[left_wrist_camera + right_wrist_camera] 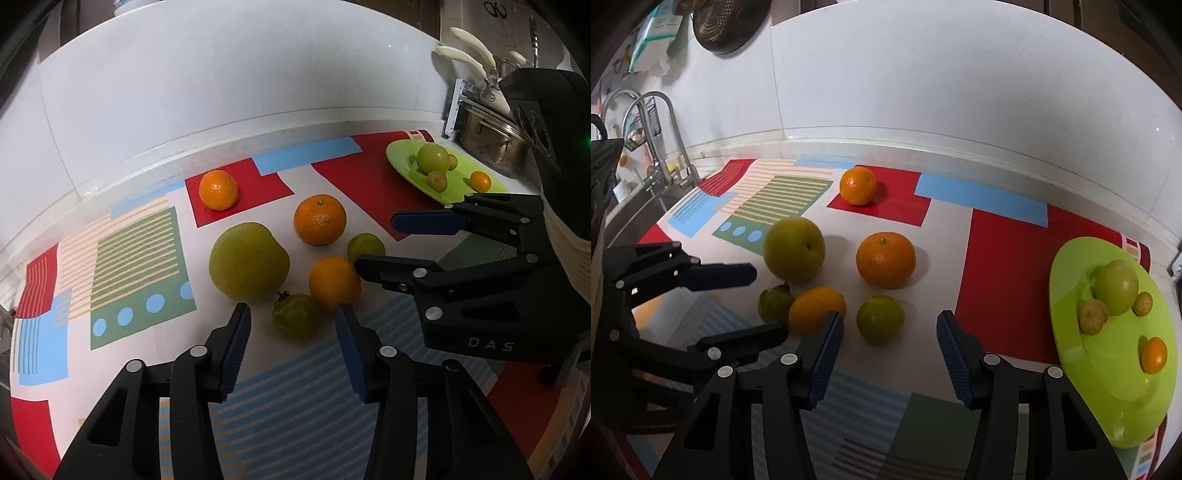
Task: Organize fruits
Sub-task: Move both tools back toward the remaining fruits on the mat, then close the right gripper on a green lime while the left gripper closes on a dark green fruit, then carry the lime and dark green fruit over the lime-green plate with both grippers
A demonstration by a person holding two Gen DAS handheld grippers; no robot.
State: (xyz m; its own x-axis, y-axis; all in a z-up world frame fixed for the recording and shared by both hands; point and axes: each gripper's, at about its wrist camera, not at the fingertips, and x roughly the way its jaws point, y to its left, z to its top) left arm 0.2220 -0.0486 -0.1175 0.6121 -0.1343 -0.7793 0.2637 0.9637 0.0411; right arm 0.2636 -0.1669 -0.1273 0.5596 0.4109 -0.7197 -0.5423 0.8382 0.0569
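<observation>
Left wrist view: the left gripper (291, 325) hangs low over the patterned mat (133, 258), its fingers (236, 347) parted and empty. The small dark green fruit (295, 319) with a stem lies just ahead of the gap, not yet between the pads. Touching it on the far right is a smooth orange fruit (334, 284); the large green fruit (248, 266) sits just left of that.

In the right wrist view, the right gripper (890, 339) is likewise partly open and holds nothing. The small green fruit (880, 318) lies in line with its gap, just beyond the fingertips.

Farther off, two oranges rest on the mat: one central (319, 220), one near the wall (218, 190). The green plate (1071, 266) lies to the right on the surface and already carries four fruits.

Judged step: approach for a double pick, each gripper lined up on one small green fruit. The next move calls for advancing each pair of fingers around its fruit, then closing. The left side needs care: the orange fruit touches the target and could roll when nudged.
</observation>
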